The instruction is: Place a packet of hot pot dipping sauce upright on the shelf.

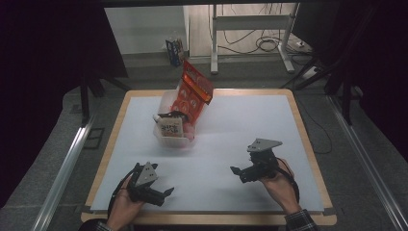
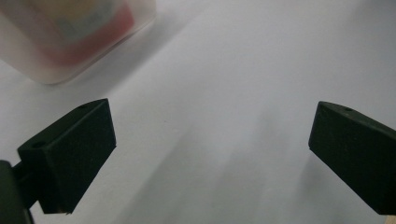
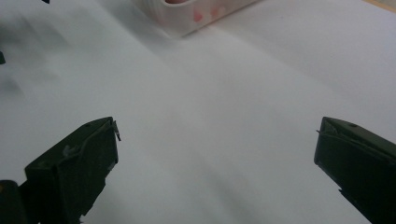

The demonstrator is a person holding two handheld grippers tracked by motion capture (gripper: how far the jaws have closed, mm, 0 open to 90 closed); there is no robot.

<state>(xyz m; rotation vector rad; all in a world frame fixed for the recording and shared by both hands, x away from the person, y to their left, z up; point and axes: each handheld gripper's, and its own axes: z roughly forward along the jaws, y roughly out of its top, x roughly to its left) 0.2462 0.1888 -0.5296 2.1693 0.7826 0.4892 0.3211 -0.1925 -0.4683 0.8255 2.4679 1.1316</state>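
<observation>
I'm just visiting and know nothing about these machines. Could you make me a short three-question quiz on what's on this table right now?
1. True or false: the left gripper is clamped on a snack packet.
2. What sticks up highest out of the clear plastic bin? A) a red-orange packet B) a green bottle C) a spoon
3. Fill in: both grippers rest on the white ____ that covers the table.

Key
1. False: its jaws stand wide apart with nothing between them, as do those of the right gripper.
2. A, the red-orange packet.
3. Sheet, the white sheet.
</observation>
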